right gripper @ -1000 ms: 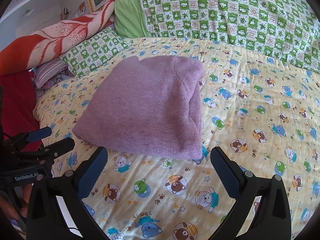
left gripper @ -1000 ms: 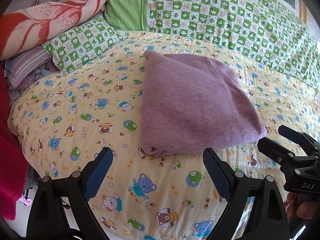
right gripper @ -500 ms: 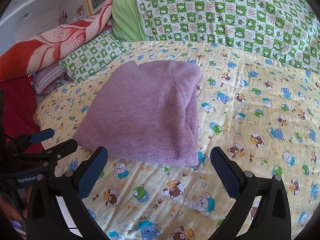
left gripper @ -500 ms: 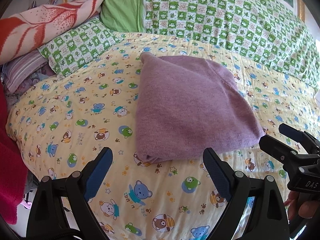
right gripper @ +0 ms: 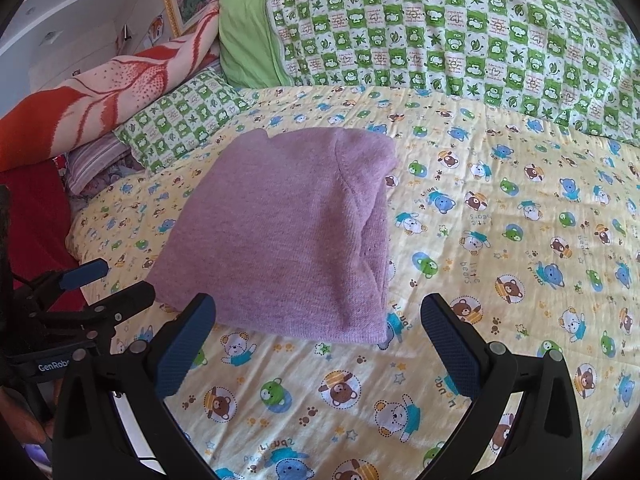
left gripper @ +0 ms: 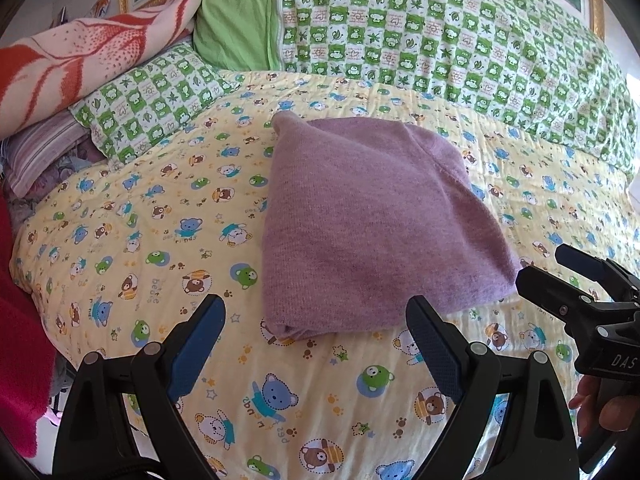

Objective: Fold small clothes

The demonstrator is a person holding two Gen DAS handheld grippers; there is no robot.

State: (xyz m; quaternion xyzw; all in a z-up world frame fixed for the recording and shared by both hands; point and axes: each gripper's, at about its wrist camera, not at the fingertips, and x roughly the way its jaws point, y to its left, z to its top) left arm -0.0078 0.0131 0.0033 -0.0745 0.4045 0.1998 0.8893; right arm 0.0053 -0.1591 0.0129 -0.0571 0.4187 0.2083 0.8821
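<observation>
A purple knit garment (left gripper: 372, 220) lies folded into a thick rectangle on the yellow bear-print bedspread (left gripper: 140, 240); it also shows in the right wrist view (right gripper: 288, 232). My left gripper (left gripper: 316, 344) is open and empty, hovering just short of the garment's near edge. My right gripper (right gripper: 316, 344) is open and empty, also just short of the near edge. The right gripper shows at the right of the left wrist view (left gripper: 568, 276), and the left gripper shows at the left of the right wrist view (right gripper: 104, 284).
A green checked quilt (left gripper: 440, 40) and a green pillow (left gripper: 240, 20) lie along the back. A checked pillow (left gripper: 152, 108), a striped one and a red-and-cream blanket (left gripper: 80, 60) are stacked at the left. A red cloth (left gripper: 20, 352) hangs past the bed's left edge.
Both grippers have drawn back slightly from the folded garment and stayed open. The garment has not changed shape.
</observation>
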